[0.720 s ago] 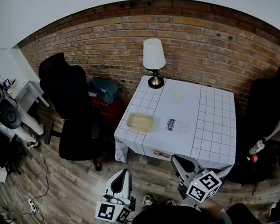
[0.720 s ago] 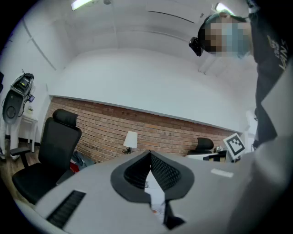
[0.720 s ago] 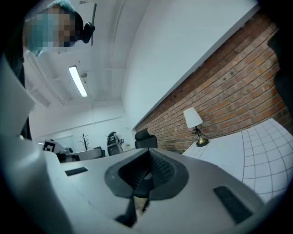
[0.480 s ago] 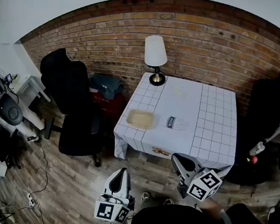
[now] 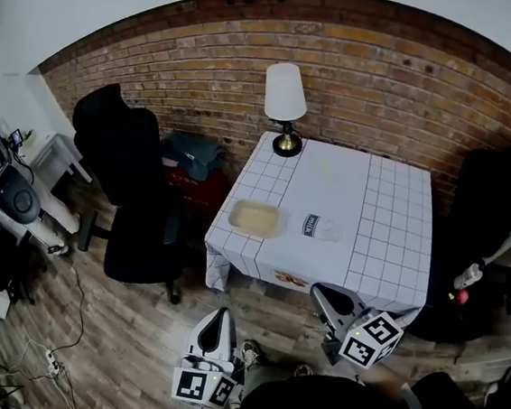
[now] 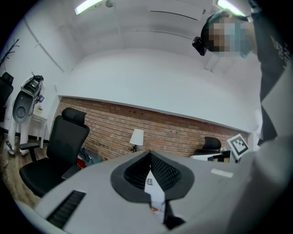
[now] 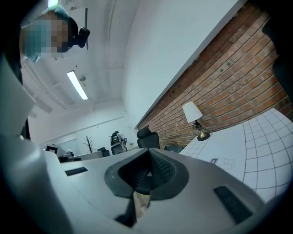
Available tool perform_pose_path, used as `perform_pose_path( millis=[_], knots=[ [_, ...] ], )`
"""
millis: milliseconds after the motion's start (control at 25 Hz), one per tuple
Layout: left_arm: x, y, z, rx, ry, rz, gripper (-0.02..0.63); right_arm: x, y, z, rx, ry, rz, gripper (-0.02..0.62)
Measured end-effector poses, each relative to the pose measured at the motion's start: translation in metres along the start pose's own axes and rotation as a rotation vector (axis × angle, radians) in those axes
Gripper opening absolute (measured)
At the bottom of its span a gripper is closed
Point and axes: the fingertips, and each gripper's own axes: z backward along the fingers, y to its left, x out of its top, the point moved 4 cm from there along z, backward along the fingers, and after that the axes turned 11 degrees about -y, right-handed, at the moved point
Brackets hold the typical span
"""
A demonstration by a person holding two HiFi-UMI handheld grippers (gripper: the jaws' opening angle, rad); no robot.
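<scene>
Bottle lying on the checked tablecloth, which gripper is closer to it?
Right. The right gripper hangs just short of the table's near edge, almost in line with the bottle; the left gripper hangs further left, over the wooden floor.

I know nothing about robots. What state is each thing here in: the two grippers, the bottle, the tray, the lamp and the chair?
Left gripper: jaws together, nothing between them.
Right gripper: jaws together, nothing between them.
Bottle: lying on its side on the table.
Tray: flat on the table, looks empty.
Lamp: upright at the table's far edge.
Chair: upright, nobody in it.
</scene>
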Motion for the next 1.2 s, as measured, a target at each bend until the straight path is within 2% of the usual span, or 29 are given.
perform_pose_path(
  millis=[560,1200],
  knots=[
    [-0.005,0.077,-0.059,-0.098,0.063,0.038,0.009,-0.013,-0.009,-0.072,-0.117,-0.025,-0.003,0.003],
    [0.001,0.173,-0.110,-0.260,0.120,0.059,0.009,-0.034,0.004,-0.149,-0.271,-0.092,0.019,0.003]
  ],
)
